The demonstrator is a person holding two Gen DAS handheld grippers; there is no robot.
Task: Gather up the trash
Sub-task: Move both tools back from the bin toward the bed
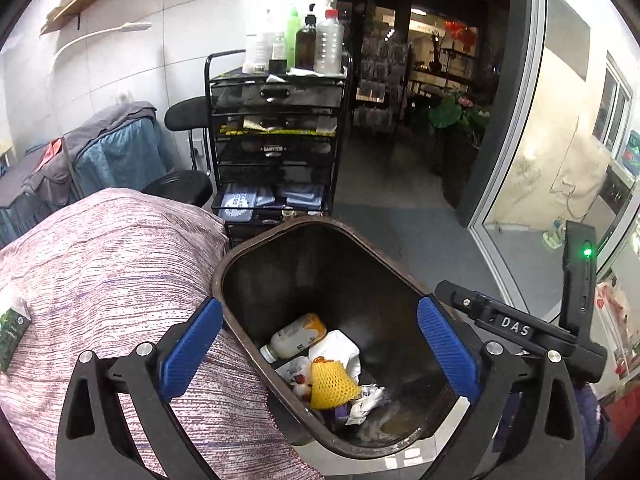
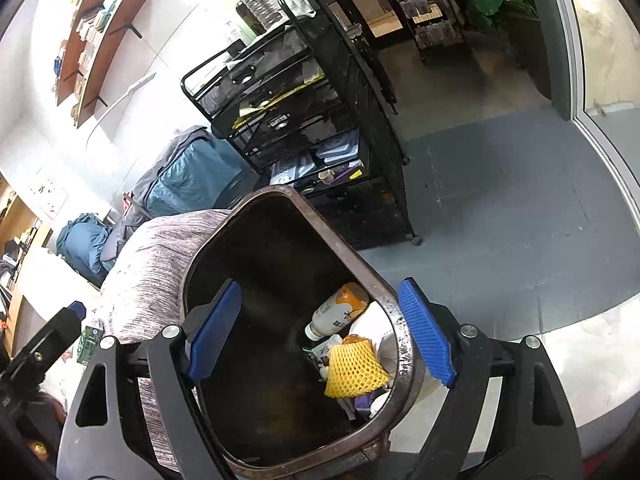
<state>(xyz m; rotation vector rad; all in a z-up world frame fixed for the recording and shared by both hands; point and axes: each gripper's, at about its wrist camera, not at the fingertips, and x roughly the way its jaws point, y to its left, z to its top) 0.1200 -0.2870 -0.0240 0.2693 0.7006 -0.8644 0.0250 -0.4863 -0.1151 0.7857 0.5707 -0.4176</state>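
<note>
So from my left wrist cam, my left jaws (image 1: 320, 354) are spread wide with nothing pinched. The brown trash bin (image 1: 256, 240) sits right between and just past the blue pads, mouth open toward me. Down in it, roughly centred between the pads: a small bottle with an orange label (image 1: 298, 334), a yellow foam fruit net (image 1: 332, 386) and crumpled white paper (image 1: 340, 346). My left pad hangs over a purple-striped bedspread (image 1: 108, 264). Beyond the bin stands a black mesh drawer cart (image 1: 276, 136).

From the right wrist cam, my right jaws (image 2: 322, 330) are spread too, holding nothing. The bin's rim runs up just inside my right pad, and the same trash lies against that side. My other gripper pokes in past my left pad.
</note>
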